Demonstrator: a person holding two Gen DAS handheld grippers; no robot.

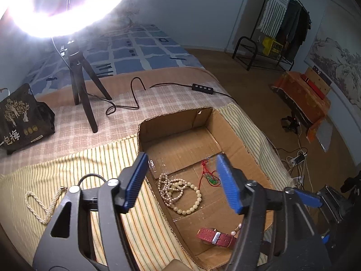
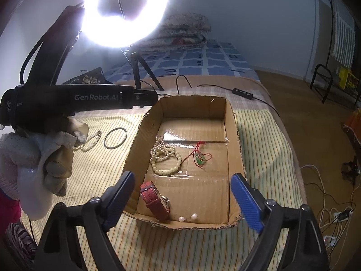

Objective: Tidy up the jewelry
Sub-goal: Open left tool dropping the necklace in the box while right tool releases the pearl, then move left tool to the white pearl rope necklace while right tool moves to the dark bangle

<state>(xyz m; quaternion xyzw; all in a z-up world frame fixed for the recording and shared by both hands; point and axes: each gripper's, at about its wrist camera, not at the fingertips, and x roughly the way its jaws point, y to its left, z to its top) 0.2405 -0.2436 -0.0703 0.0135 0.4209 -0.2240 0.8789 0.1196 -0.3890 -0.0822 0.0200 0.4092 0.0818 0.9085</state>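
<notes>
Hovering wide open and empty, both tools frame the jewelry box.

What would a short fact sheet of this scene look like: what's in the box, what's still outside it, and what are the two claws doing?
container: open cardboard box on a striped cloth
in box: pearl strands, green pendant on red cord, red watch, two loose pearls
outside box: pearl bracelet and black ring, on the cloth left of it
left gripper: open, empty, above the box
right gripper: open, empty, at the box's near edge
lighting: ring light on tripod
</notes>
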